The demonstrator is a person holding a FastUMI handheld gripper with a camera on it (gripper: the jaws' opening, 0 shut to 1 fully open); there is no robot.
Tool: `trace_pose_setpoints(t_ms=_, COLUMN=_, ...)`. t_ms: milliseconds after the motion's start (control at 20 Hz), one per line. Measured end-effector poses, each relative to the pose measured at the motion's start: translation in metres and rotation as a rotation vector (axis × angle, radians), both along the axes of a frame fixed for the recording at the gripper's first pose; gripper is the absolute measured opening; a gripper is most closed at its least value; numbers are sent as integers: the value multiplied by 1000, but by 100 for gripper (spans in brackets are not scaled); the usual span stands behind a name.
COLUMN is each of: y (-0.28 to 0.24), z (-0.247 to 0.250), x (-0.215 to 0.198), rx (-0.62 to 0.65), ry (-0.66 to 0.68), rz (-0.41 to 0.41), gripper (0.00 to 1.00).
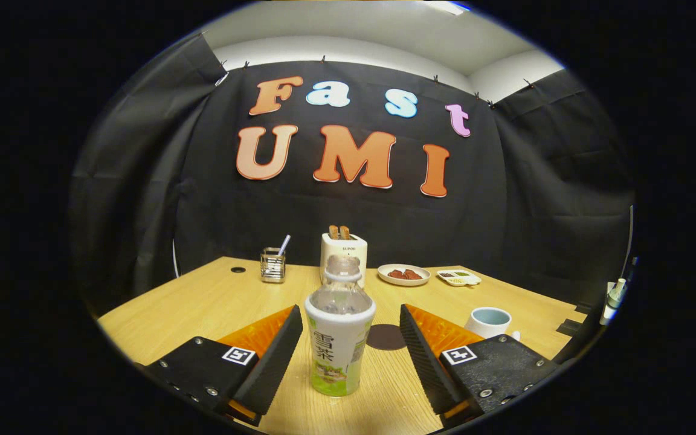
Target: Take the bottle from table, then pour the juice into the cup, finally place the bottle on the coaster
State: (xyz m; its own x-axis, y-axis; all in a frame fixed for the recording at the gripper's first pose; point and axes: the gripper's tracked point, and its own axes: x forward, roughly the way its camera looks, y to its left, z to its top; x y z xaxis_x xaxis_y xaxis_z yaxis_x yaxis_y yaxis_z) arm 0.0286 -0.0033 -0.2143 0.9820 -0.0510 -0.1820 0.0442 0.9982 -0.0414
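Note:
A clear plastic bottle [339, 332] with a white and green label stands upright on the wooden table [203, 302], uncapped. It sits between the fingers of my gripper [351, 329], which is open, with a gap on each side of the bottle. A dark round coaster [386, 337] lies on the table just behind the bottle, to its right. The white cup [488, 321] with a pale blue inside stands beyond the right finger.
At the back of the table stand a white toaster [344, 249] with two slices in it, a metal holder [273, 264] with a utensil, a plate of brown food [403, 274] and a small divided dish [458, 277]. Black cloth walls the booth.

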Motion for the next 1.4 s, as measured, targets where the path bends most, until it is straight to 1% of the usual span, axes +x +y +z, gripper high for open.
trace_pose_setpoints(t_ms=100, y=4, z=-16, x=3, rx=-28, ry=37, rz=10, gripper=96)
trace_pose_setpoints(t_ms=350, y=18, z=-52, x=10, rx=-27, ry=96, rz=56, gripper=93)
trace_pose_setpoints(t_ms=500, y=18, z=-65, x=14, rx=-54, ry=120, rz=58, gripper=87)
trace_pose_setpoints(t_ms=550, y=19, z=-67, x=16, rx=-55, ry=126, rz=61, gripper=86)
trace_pose_setpoints(t_ms=650, y=20, z=-70, x=19, rx=-51, ry=127, rz=61, gripper=81)
trace_pose_setpoints(t_ms=700, y=19, z=-68, x=21, rx=-39, ry=122, rz=62, gripper=75)
trace_pose_setpoints(t_ms=750, y=20, z=-67, x=23, rx=-18, ry=110, rz=61, gripper=72)
trace_pose_setpoints(t_ms=900, y=20, z=-67, x=24, rx=26, ry=125, rz=63, gripper=66)
trace_pose_setpoints(t_ms=1050, y=19, z=-65, x=25, rx=51, ry=127, rz=75, gripper=61)
trace_pose_setpoints(t_ms=1100, y=18, z=-62, x=25, rx=71, ry=120, rz=79, gripper=58)
trace_pose_setpoints(t_ms=1200, y=15, z=-49, x=26, rx=122, ry=89, rz=78, gripper=57)
trace_pose_setpoints(t_ms=1400, y=8, z=-20, x=34, rx=285, ry=30, rz=87, gripper=57)
